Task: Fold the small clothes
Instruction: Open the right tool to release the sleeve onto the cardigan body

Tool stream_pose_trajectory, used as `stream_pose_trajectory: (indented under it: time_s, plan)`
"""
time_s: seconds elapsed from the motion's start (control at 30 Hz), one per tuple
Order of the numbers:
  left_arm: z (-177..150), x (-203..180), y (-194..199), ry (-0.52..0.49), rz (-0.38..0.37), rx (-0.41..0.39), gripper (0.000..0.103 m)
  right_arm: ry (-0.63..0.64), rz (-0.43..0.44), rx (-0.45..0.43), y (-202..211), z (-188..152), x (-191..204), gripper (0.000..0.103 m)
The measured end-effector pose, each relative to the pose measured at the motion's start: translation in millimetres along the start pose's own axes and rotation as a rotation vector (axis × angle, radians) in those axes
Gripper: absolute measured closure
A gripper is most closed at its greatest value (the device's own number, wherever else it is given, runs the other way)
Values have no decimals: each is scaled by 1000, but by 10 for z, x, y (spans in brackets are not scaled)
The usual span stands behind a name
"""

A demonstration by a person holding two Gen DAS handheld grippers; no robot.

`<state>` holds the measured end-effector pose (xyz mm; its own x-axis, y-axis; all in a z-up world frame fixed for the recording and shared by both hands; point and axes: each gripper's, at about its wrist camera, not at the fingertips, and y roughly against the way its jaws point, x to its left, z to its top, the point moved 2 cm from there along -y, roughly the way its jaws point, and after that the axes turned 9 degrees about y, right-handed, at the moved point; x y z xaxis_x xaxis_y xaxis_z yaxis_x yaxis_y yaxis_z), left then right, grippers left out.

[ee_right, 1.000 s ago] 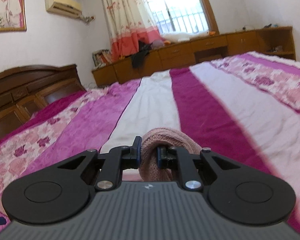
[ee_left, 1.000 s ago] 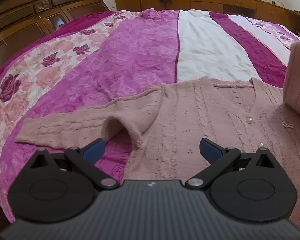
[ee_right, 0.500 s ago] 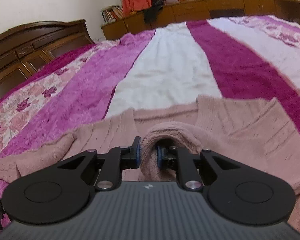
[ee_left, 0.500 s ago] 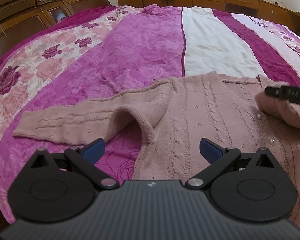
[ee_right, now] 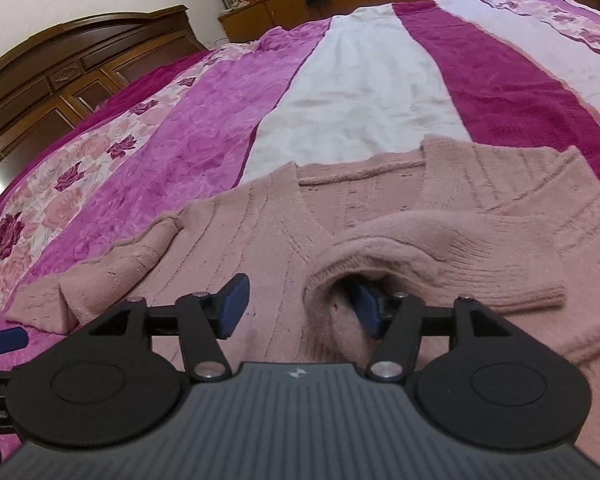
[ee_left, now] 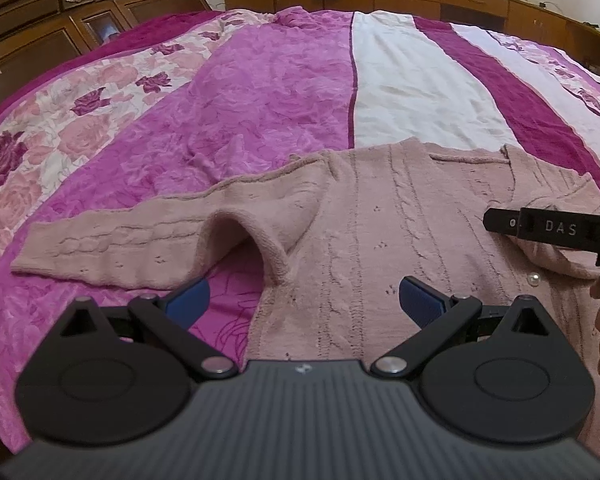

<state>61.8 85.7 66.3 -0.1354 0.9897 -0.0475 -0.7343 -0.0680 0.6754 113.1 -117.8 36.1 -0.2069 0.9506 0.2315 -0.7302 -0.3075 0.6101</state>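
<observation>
Opening right tongs (ee_right: 298, 306) over cardigan sleeve (ee_right: 440, 248) | left tongs (ee_left: 302, 300) spread wide, empty

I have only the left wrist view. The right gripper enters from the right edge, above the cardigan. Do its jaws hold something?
Observer: No firm hold. The right gripper has its jaws opening, and the cuff of the sleeve drapes loosely over one jaw only.
Operator: Where does this sleeve lie?
Observer: It lies folded across the front of the cardigan, just below the neckline.
</observation>
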Motion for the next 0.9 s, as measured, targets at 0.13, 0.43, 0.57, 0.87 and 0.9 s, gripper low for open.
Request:
stream_pose_trajectory:
  time_s: [0.13,0.43,0.57,0.87,0.9]
  plan:
    - [17,-61,15,-8,-17,-2,0,6,3,2,275,10,-87,35]
    - [111,-356,60,-53,-98,-7,0,-9,-66,-33,982,15,-512,32]
    - [156,-590,82,-79,-143,-7,0,-7,-114,-34,1118,-29,-727,28]
    - [201,-1254,67,-108,-273,37,0,-64,-241,-36,1146,-197,-1238,27]
    - [188,-1343,48,-122,-277,34,0,-75,-250,-37,1147,-206,-1303,27]
